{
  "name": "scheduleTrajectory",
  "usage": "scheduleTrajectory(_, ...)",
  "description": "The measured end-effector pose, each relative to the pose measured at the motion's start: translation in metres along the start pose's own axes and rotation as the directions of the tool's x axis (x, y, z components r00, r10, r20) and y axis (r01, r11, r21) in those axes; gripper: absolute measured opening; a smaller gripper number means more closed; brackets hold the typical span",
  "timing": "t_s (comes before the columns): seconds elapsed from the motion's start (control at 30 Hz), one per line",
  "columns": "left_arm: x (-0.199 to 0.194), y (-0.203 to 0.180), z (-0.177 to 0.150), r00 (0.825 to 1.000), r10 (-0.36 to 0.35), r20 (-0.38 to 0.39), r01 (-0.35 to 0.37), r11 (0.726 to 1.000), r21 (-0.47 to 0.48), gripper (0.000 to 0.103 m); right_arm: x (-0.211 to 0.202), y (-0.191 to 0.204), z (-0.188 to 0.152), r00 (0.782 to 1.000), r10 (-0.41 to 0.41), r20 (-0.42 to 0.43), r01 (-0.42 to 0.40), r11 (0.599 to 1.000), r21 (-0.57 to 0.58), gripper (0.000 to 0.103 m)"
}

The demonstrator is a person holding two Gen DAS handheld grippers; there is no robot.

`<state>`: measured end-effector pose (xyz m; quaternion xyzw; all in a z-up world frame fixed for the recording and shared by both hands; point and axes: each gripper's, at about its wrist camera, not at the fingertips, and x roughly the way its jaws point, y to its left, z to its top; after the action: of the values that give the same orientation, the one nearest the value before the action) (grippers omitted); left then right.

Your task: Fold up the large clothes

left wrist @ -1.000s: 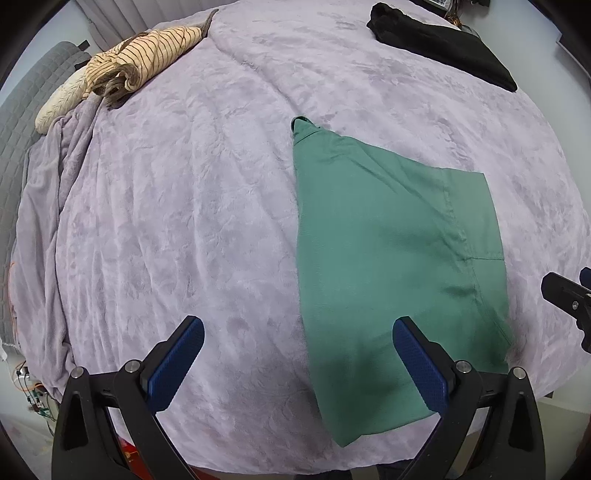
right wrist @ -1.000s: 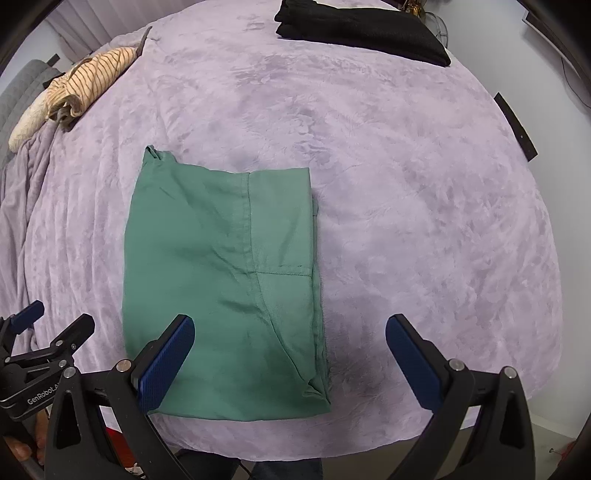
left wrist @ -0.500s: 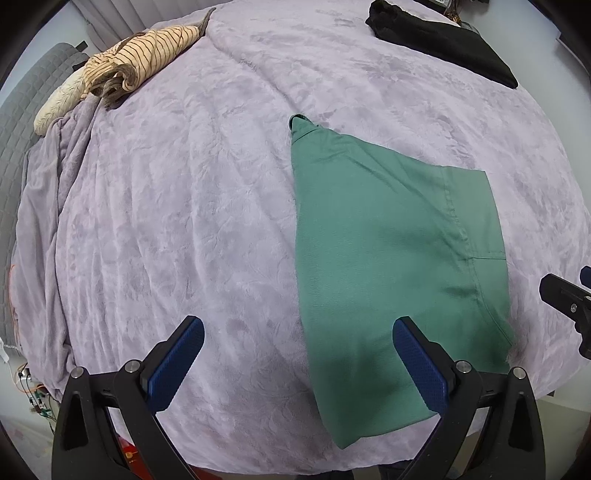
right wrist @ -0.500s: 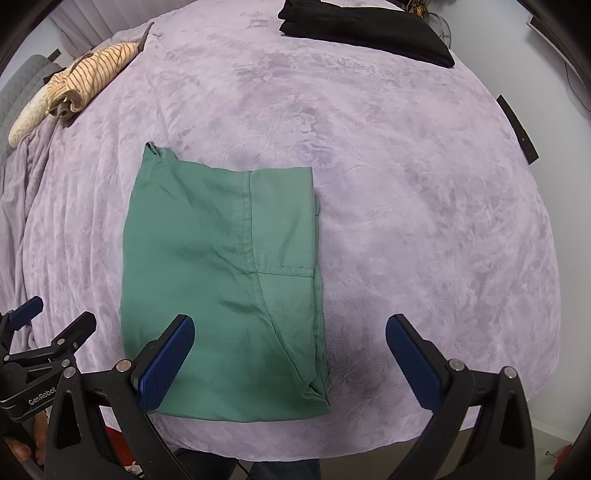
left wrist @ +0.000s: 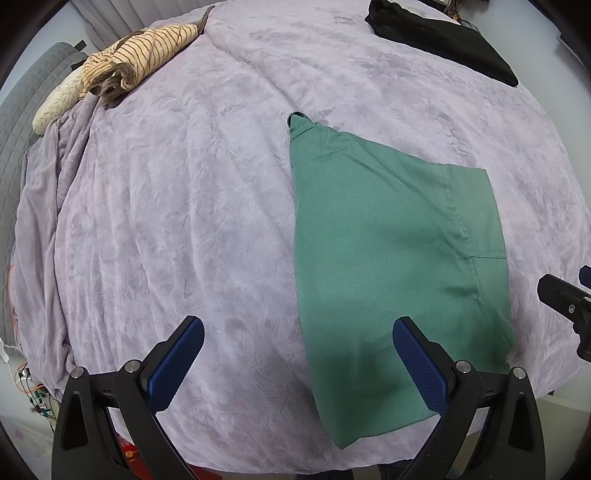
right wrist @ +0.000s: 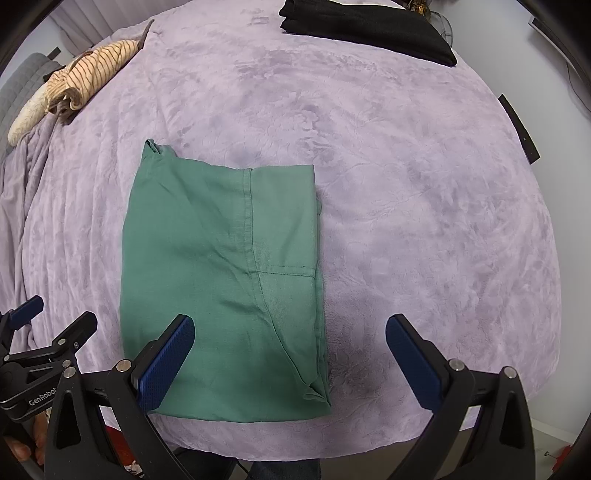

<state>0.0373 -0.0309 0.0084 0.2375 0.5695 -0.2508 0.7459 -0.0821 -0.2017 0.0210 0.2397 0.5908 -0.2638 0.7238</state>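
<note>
A green garment [left wrist: 391,258] [right wrist: 225,280] lies folded into a flat rectangle near the front edge of the lilac bedspread [left wrist: 184,206] [right wrist: 424,206]. My left gripper [left wrist: 295,358] hovers open above the bedspread, its right finger over the garment's front left part. My right gripper [right wrist: 290,354] is open too, held above the garment's front right corner with its left finger over the cloth. Neither holds anything. The left gripper's side [right wrist: 33,350] shows at the left edge of the right wrist view, and part of the right gripper [left wrist: 569,299] at the right edge of the left wrist view.
A folded black garment [left wrist: 443,37] [right wrist: 369,26] lies at the far right of the bed. A striped beige garment [left wrist: 136,55] [right wrist: 88,77] and a cream pillow [left wrist: 55,103] sit at the far left. The front edge of the bed is just below the grippers.
Both views have shifted very slightly; the green garment lies as before and both grippers stay open and empty.
</note>
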Motion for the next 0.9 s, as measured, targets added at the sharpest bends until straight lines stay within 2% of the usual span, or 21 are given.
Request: scheduleTrajectory(0.9, 0.0023, 0.0010, -0.0013, 1.000, 0.001, -0.012, -0.001, 1.000, 0.005, 0.102, 0.0032, 0.0005, 0.0007, 1.000, 0.003, -0.012, -0.003, 1.000, -0.010, 0.103)
